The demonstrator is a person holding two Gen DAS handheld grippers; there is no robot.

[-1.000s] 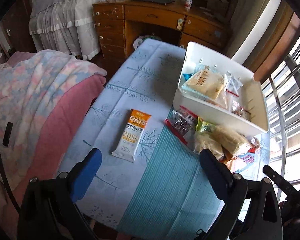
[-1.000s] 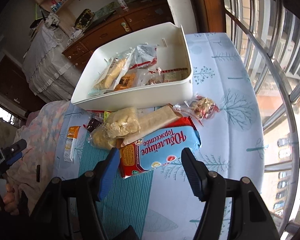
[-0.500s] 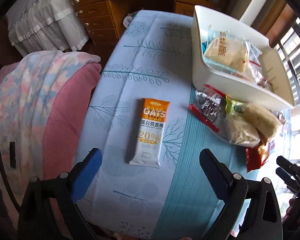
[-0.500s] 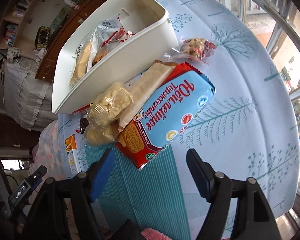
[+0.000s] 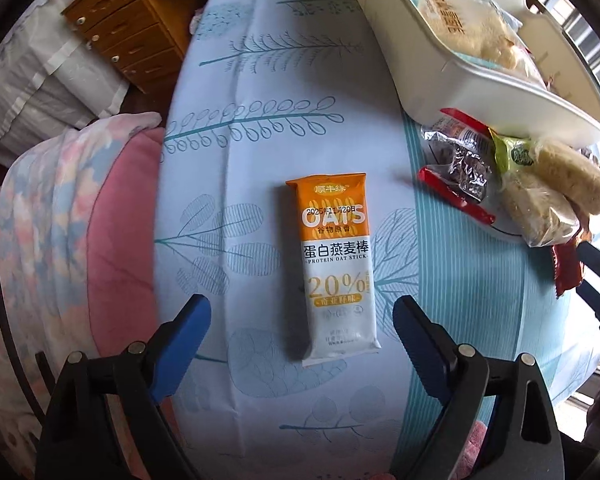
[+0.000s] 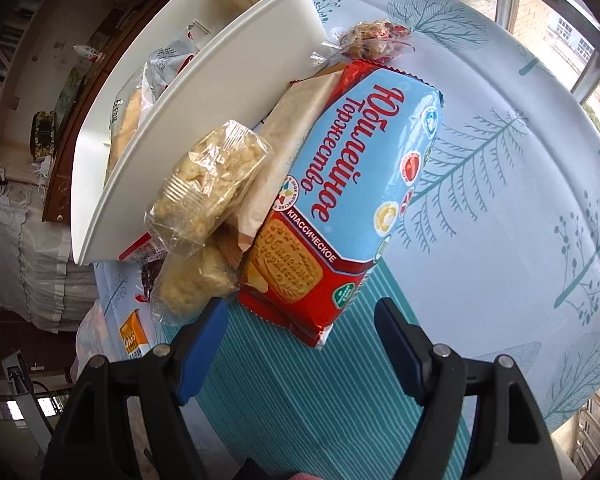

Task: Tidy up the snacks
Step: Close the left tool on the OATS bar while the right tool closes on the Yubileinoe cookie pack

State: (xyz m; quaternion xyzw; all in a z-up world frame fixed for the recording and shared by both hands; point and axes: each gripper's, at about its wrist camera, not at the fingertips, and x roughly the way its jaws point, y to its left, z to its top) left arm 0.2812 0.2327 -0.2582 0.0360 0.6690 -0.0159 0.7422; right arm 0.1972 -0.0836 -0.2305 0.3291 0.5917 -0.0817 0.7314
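Observation:
An orange and white oat stick packet (image 5: pixel 336 264) lies flat on the tablecloth. My left gripper (image 5: pixel 300 320) is open, its blue fingers on either side of the packet's near end, just above it. A blue and red biscuit pack (image 6: pixel 340 200) lies against other snacks beside the white bin (image 6: pixel 204 128). My right gripper (image 6: pixel 300 316) is open, close to the pack's near end. The bin (image 5: pixel 460 80) holds several wrapped snacks. The oat stick also shows in the right wrist view (image 6: pixel 134 334).
Clear bags of puffed snacks (image 6: pixel 208 184) and a brown wrapped bar (image 6: pixel 288 136) lie by the bin. A dark snack in a red wrapper (image 5: pixel 460 164) and puffed rolls (image 5: pixel 548 188) lie near the bin. A pink quilt (image 5: pixel 80 220) borders the table's left edge. Window bars stand at right.
Both grippers have moved down and closer: the left towards the oat stick, the right towards the biscuit pack. Both stay open.

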